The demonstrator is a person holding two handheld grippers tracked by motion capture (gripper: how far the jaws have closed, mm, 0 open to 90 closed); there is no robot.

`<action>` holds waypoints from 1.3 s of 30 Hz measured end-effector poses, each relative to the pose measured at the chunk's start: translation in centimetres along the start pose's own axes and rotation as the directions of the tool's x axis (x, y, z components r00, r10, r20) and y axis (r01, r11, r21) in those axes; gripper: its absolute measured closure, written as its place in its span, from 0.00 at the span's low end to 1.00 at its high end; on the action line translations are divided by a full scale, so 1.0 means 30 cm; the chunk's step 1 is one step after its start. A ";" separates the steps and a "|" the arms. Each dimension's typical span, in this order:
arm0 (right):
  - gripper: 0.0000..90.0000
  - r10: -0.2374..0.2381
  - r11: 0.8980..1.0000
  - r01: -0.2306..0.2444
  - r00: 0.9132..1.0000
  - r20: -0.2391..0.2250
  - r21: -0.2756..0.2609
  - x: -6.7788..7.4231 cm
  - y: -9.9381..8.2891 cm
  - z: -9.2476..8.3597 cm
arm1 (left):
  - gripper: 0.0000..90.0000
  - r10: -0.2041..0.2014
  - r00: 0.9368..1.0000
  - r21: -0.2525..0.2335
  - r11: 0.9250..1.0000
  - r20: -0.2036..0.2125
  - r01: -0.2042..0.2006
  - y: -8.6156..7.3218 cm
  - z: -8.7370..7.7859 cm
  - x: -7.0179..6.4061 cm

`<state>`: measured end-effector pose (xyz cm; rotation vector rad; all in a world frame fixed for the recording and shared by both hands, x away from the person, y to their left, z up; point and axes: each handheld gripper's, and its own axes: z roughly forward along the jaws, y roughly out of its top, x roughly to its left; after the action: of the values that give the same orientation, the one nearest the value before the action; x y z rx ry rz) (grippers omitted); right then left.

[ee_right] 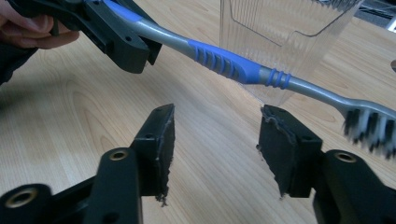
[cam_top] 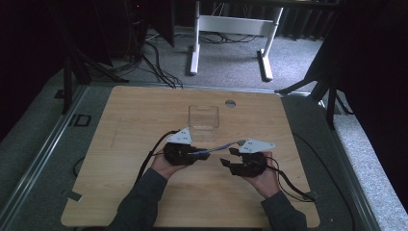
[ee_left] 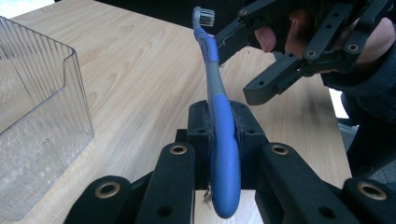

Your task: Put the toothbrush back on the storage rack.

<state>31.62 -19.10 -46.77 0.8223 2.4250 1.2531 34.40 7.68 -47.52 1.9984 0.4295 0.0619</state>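
— So, counting from the left: how many of each?

— One clear plastic box (cam_top: 203, 120) on the wooden table (cam_top: 120, 120), one toothbrush (cam_top: 219, 147), two grippers. The left gripper (cam_top: 204, 155) has its jaws clamped tight on the toothbrush's blue handle; the right gripper (cam_top: 228, 157) stands with its jaws spread and nothing between them.

— What does one view give that another lacks?

— The high view shows both forearms and the floor beyond the table, but the toothbrush is only a thin streak there. The left gripper view shows the handle (ee_left: 223, 140) pinched between the pads and the bristles (ee_left: 205, 17) at the far end, close to the right gripper's open jaws. The right gripper view shows the ribbed blue grip (ee_right: 224, 63) up close.

— And the brush against the right gripper?

— It crosses above and beyond the parted pads (ee_right: 159, 140), untouched by them, the bristle head out past the right-hand pad.
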 end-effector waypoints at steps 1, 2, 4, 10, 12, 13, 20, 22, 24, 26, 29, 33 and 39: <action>0.47 0.003 1.000 -0.003 1.000 -0.004 -0.001 0.001 0.001 0.001 | 0.90 0.000 1.000 -0.001 1.000 0.000 0.000 0.000 0.000 0.000; 0.46 0.003 1.000 -0.003 1.000 -0.005 -0.002 0.002 0.001 0.002 | 0.90 0.002 1.000 -0.003 1.000 0.001 -0.002 0.001 0.000 0.001; 0.44 0.006 1.000 -0.006 1.000 -0.010 -0.001 0.003 0.001 0.005 | 0.90 -0.002 1.000 -0.008 1.000 0.005 0.003 0.002 0.000 0.001; 0.43 0.021 1.000 -0.022 1.000 -0.015 -0.014 0.003 0.001 0.011 | 0.90 -0.002 1.000 -0.013 1.000 0.008 0.002 0.005 0.001 0.001; 0.43 0.033 0.999 -0.033 0.999 -0.022 -0.026 0.001 0.004 0.010 | 0.90 -0.003 1.000 -0.016 1.000 0.011 0.003 0.005 0.001 0.002; 0.43 0.039 0.999 -0.039 0.999 -0.026 -0.028 0.000 0.005 0.009 | 0.90 -0.003 1.000 -0.018 1.000 0.012 0.003 0.005 0.001 0.001; 0.43 0.076 0.995 -0.078 0.996 -0.035 -0.067 -0.008 0.013 0.002 | 0.89 -0.005 1.000 -0.024 1.000 0.019 0.006 0.004 0.007 -0.002; 0.43 0.086 0.993 -0.089 0.996 -0.039 -0.077 -0.009 0.014 0.001 | 0.89 -0.001 1.000 -0.026 1.000 0.021 0.001 0.003 0.008 -0.003; 0.43 0.095 0.992 -0.098 0.994 -0.045 -0.082 -0.011 0.016 0.001 | 0.89 0.006 1.000 -0.017 1.000 0.022 -0.006 0.002 0.010 -0.005; 0.43 0.103 0.990 -0.107 0.993 -0.051 -0.090 -0.015 0.018 0.000 | 0.89 0.016 1.000 -0.009 1.000 0.024 -0.016 0.001 0.015 -0.010; 0.43 0.129 0.985 -0.136 0.989 -0.069 -0.106 -0.020 0.023 -0.003 | 0.89 0.037 0.999 0.029 0.999 0.012 -0.037 -0.003 0.031 -0.020; 0.43 0.159 0.977 -0.171 0.983 -0.096 -0.131 -0.027 0.033 -0.010 | 0.88 0.062 0.998 0.083 0.995 0.006 -0.062 -0.012 0.064 -0.036; 0.57 0.180 0.967 -0.200 0.975 -0.131 -0.158 -0.034 0.044 -0.019 | 0.88 0.111 0.994 0.164 0.980 0.020 -0.112 -0.021 0.115 -0.061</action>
<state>32.63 -19.47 -45.37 0.9763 2.3274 1.5964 33.31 4.37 -49.36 2.1842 0.3239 0.0882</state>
